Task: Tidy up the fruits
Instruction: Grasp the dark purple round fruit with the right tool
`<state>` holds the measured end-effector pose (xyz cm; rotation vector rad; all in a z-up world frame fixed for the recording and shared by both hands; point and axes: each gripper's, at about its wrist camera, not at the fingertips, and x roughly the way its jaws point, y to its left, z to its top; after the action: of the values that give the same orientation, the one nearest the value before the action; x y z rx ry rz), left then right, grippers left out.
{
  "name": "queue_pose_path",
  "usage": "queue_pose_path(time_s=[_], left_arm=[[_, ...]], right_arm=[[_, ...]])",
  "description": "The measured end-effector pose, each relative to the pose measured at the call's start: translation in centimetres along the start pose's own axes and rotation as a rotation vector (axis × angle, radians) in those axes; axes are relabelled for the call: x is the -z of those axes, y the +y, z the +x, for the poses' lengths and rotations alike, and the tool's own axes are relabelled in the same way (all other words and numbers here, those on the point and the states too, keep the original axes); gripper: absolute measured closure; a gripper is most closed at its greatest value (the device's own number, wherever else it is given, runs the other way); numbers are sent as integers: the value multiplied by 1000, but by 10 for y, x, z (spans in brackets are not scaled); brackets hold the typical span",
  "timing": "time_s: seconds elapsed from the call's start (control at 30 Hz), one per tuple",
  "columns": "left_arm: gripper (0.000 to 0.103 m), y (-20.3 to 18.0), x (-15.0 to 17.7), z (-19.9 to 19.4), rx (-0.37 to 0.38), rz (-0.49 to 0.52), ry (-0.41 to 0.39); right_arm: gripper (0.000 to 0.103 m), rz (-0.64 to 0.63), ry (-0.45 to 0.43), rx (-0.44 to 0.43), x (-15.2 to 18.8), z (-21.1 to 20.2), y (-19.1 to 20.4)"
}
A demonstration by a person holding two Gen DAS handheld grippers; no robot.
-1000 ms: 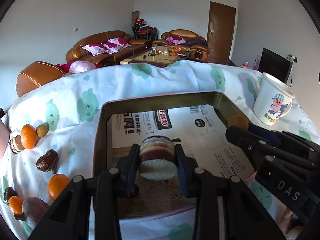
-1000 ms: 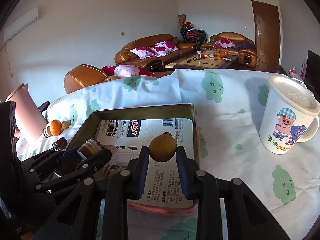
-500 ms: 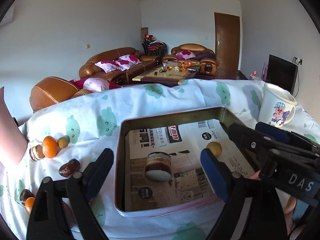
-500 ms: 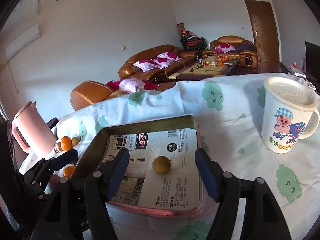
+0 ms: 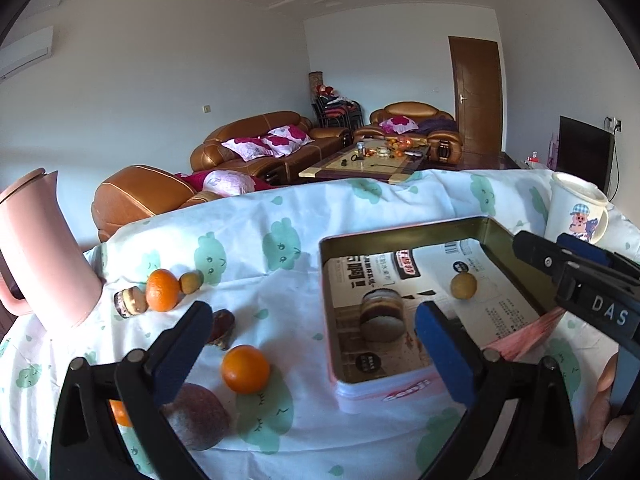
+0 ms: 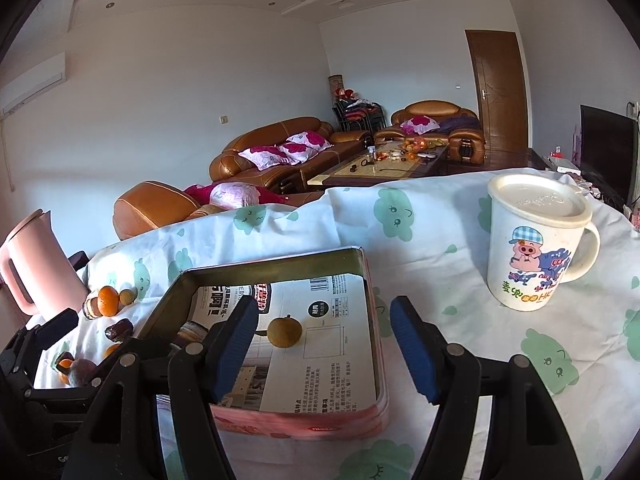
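Two hand-held grippers hover above a tabletop (image 5: 360,216) covered in a white cloth printed with green clouds. The left gripper (image 5: 314,334) fills the bottom of its frame, jaws spread wide and holding nothing; the right gripper (image 6: 320,340) is likewise wide open and empty. At centre right of the left view sits a shallow tin tray (image 5: 400,238) lined with printed paper, holding two fruits well apart: a brown-and-pale banded fruit (image 5: 382,314) and a small yellow-brown round fruit (image 5: 463,286). Loose fruit lies on the cloth at lower left: an orange (image 5: 245,369) between the open fingers, a large dull brown fruit (image 5: 198,416) just below it, a dark date (image 5: 220,330), and another orange (image 5: 162,290) beside a pink jug (image 5: 40,248). A lidded cartoon mug (image 6: 536,240) stands at the right. The sorting looks only begun; the next step is likely lowering the left gripper around the nearest orange, squarely so it cannot roll away.
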<state>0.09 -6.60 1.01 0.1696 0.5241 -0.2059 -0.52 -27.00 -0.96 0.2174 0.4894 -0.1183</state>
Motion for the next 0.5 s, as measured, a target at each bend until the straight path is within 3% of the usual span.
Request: queue_pose_path(time_s=[0.23,0.5], left_arm=[[0,28,12,-4,-11,-23,20],[0,66,20,-5,-31,-65,46]], right_arm=[[33,-22,-20,12,9,-12,22],[33,-46,-1,-44,23,-19,58]])
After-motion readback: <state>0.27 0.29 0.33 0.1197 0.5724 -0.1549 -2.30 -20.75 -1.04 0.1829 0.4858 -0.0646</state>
